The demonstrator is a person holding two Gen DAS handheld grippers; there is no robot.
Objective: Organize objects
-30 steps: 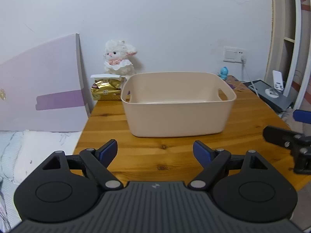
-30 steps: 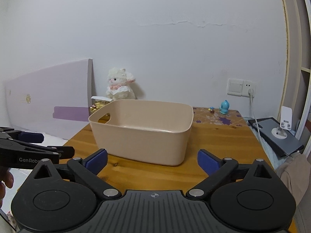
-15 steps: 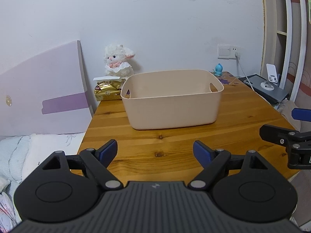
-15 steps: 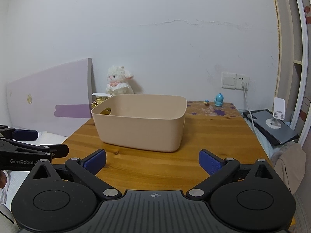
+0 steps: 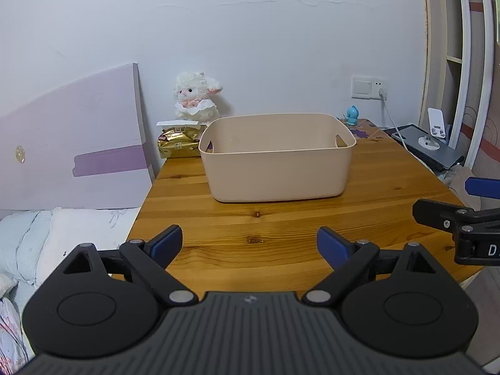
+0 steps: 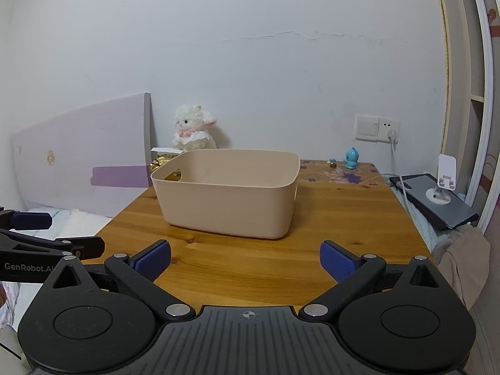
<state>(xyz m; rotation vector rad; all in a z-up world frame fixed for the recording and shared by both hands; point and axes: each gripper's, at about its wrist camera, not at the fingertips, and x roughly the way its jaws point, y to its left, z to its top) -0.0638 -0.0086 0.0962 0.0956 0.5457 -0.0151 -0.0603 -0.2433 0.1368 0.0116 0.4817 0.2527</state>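
Left tool (image 5: 249,243): blue pads spread wide, nothing between them, held over the near edge of the wooden table (image 5: 281,231). Right tool (image 6: 245,257): likewise spread wide and holding nothing, level with the near table edge, well short of the bin. Beige plastic bin (image 5: 276,156): upright at mid-table, handle cut-outs in both end walls; inner walls visible, floor hidden behind the front wall, so contents cannot be told. Behind its left corner: gold foil tissue pack (image 5: 178,145) with a white sheet standing out of its top, and a white plush lamb (image 5: 197,100) against the wall just behind it. At the far right of the table: small blue figurine (image 6: 351,157) and a tiny mushroom-like piece (image 6: 333,163), both near the wall socket. Off the right edge: dark tablet or case with a white stand (image 6: 443,187) on it. Scene fits two readings: loose items awaiting collection into the bin, or items gathered inside it and only fixtures left out. Step in hand therefore unsettled. For any grasp to come: approach low and square, pads either side of the narrowest width; soft plush to be pinched at the body, not the frill; foil pack likely to slip, so firm central hold advised; bin light, liable to slide if nudged.
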